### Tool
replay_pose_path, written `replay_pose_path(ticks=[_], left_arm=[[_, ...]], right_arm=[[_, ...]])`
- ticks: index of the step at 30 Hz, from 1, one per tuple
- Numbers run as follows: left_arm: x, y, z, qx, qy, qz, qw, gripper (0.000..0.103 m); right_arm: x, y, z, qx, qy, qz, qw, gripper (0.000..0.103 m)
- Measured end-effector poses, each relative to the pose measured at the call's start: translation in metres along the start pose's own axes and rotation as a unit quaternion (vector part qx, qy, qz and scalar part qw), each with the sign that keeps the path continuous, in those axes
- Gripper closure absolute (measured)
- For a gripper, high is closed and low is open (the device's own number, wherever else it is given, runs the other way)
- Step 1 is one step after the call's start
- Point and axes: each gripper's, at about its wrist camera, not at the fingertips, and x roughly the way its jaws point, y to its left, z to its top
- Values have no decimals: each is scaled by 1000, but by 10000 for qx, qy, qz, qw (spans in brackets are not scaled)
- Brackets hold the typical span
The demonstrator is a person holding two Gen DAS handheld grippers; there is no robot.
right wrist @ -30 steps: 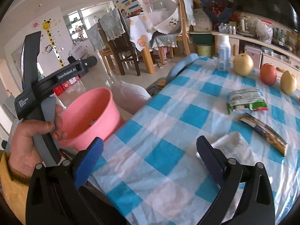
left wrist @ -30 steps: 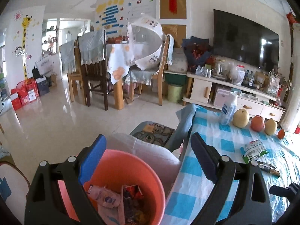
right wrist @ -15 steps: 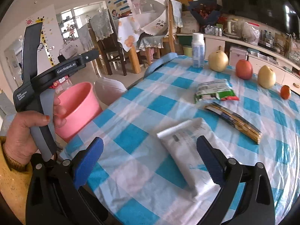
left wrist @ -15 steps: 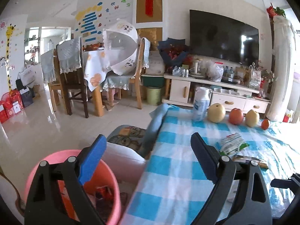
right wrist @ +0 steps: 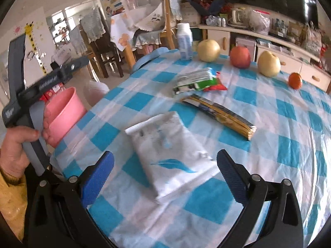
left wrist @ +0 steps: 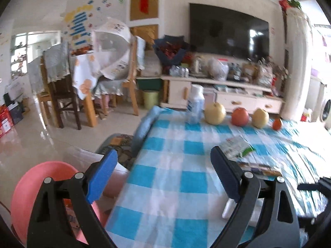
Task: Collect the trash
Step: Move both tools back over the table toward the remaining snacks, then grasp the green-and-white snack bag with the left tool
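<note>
Lying just ahead of the right claw [right wrist: 165, 177], spread wide and holding nothing: white packet [right wrist: 167, 155] on the bench [right wrist: 269, 107], long axis running far-left to near-right, near end between the fingers. Left claw [left wrist: 163, 177] also spread and unloaded, farther off, beside the pink bucket [right wrist: 66, 109].

White flat plastic packet [right wrist: 167, 155] lower centre, on blue-checked tablecloth [right wrist: 269, 124]. Long yellow-dark wrapper [right wrist: 219, 115] above-right of it; green-white crumpled bag [right wrist: 196, 81] higher. Fruit row, white bottle [right wrist: 185, 41] along top. Pink plastic bucket [right wrist: 64, 113] left, off table edge.
</note>
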Motion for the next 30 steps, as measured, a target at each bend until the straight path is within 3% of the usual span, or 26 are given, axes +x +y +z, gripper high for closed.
replay_pose_path(ticks=[8,14,19,23,25,27,30], left_arm=[[18,-38,-6,432,408,-840,9947,11],[38,-75,-12,1134,729,-1146,9842,11],[72,-90,-6,1216,1261,-1441,9739,11],[106,-96,6,989,1712,-2130,9568,11],[124,-103,11,1091,1883,-2044,9544,11],[139,-113,15,1329,2004,-2186,9457,11],[155,-126,19,1740,2053,-2092,9401,11]], right_arm=[[2,-61,2,433,20,44,9991,5],[19,-98,6,881,188,79,9959,5],[21,-102,21,604,51,111,9981,5],[29,-106,31,443,55,174,9989,6],[35,-108,35,389,90,204,9990,6],[45,-110,38,285,204,213,9992,7],[58,-112,40,147,366,191,9990,23]])
